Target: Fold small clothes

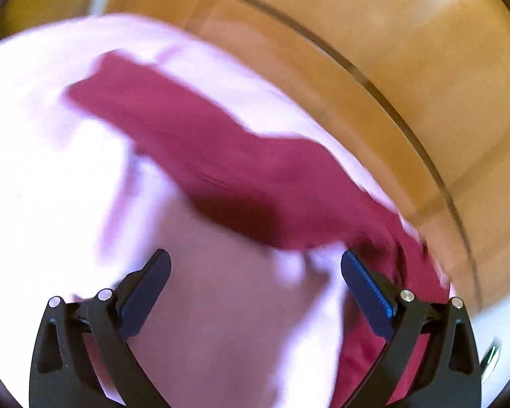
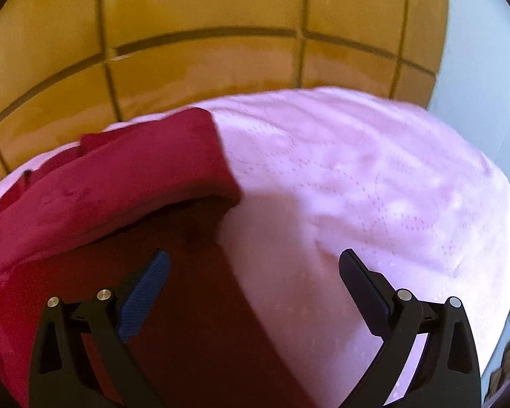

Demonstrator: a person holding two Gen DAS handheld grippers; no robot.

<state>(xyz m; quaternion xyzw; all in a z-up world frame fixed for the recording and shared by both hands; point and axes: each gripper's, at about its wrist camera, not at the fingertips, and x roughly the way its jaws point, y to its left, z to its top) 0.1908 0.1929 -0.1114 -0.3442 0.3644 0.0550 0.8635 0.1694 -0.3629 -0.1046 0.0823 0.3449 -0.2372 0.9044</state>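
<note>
A dark red garment [image 1: 227, 166] lies on a pale pink quilted cover [image 1: 44, 156]. The left wrist view is blurred; there the garment runs as a band from upper left to lower right. My left gripper [image 1: 255, 261] is open above the cover, with nothing between its blue pads [image 1: 367, 292]; the garment's edge passes by the right pad. In the right wrist view the red garment [image 2: 125, 183] fills the left side, with a folded layer on top. My right gripper [image 2: 255, 261] is open over the garment's right edge, holding nothing.
The pink cover [image 2: 374, 183] ends at a rounded edge, beyond which lies an orange tiled floor [image 2: 200, 10] with dark joints. A pale wall or panel [image 2: 482, 78] stands at the right. The floor [image 1: 374, 51] also fills the upper right of the left wrist view.
</note>
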